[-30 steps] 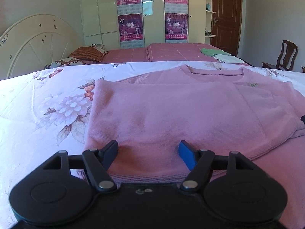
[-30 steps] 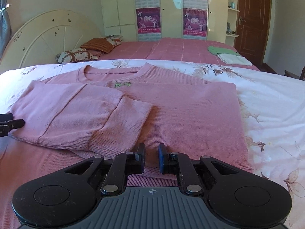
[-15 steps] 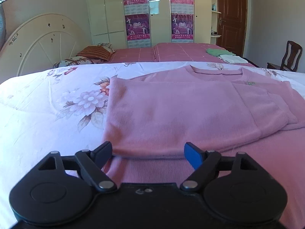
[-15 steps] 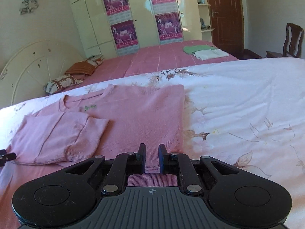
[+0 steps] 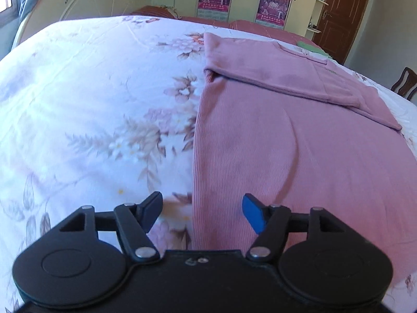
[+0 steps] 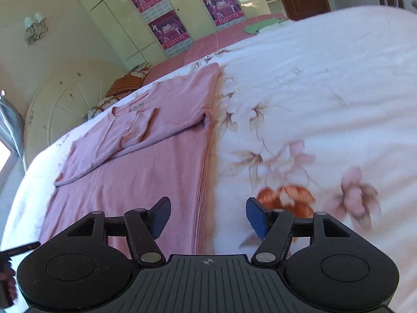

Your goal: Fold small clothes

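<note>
Both jaws now stand apart: right hand-held gripper (image 6: 208, 215) just released the pink top (image 6: 161, 172); left hand-held gripper (image 5: 202, 210) narrowed slightly, empty, straddling its edge at 12 o'clock, seemingly ready for the next fold.

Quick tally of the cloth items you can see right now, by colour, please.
Pink: 1, the pink sweater on the floral bedspread
Green: 1, the green folded cloth on the far bed
White: 1, the white cloth beside it
Total: 3

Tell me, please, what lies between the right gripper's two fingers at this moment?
In the right wrist view, the pink sweater's side edge and a strip of floral bedsheet lie under the right gripper's open jaws, unpinched.
</note>
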A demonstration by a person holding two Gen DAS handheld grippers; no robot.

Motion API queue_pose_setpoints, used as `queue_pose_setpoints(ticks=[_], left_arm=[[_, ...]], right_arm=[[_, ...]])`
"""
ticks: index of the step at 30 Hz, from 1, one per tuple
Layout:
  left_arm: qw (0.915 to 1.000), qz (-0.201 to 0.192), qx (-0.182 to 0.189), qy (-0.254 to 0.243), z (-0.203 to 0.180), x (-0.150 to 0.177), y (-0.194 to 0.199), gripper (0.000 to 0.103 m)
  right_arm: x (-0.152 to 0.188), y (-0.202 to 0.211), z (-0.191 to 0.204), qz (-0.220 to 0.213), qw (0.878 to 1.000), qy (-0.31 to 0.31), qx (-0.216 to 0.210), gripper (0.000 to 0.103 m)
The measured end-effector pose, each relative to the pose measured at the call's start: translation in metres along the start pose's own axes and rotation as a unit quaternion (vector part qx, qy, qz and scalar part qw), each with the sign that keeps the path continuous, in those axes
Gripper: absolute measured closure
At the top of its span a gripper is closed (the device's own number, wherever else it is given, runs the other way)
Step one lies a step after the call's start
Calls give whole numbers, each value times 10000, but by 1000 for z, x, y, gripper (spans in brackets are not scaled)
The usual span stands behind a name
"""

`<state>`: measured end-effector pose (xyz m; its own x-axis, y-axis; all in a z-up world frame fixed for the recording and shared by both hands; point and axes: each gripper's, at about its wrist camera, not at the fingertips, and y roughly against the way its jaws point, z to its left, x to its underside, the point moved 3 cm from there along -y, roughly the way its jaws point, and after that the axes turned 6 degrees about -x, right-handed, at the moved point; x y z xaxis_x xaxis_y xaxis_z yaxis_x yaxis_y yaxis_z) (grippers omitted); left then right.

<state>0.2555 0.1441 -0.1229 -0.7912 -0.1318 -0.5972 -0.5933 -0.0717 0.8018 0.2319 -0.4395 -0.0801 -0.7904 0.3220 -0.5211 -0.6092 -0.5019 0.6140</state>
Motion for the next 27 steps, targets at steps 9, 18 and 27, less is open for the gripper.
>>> queue_pose_setpoints(ticks=[9, 18, 27], left_arm=[[9828, 267, 1559, 950, 29, 55, 33, 38], [9435, 448, 2673, 1908, 37, 52, 6, 38], [9469, 322, 2733, 1664, 36, 59, 7, 55]], right_arm=[[89, 71, -9, 120, 9876, -1472, -523, 39], [108, 59, 16, 187, 9805, -1698, -970, 39], [106, 44, 19, 318, 9848, -1394, -982, 75]])
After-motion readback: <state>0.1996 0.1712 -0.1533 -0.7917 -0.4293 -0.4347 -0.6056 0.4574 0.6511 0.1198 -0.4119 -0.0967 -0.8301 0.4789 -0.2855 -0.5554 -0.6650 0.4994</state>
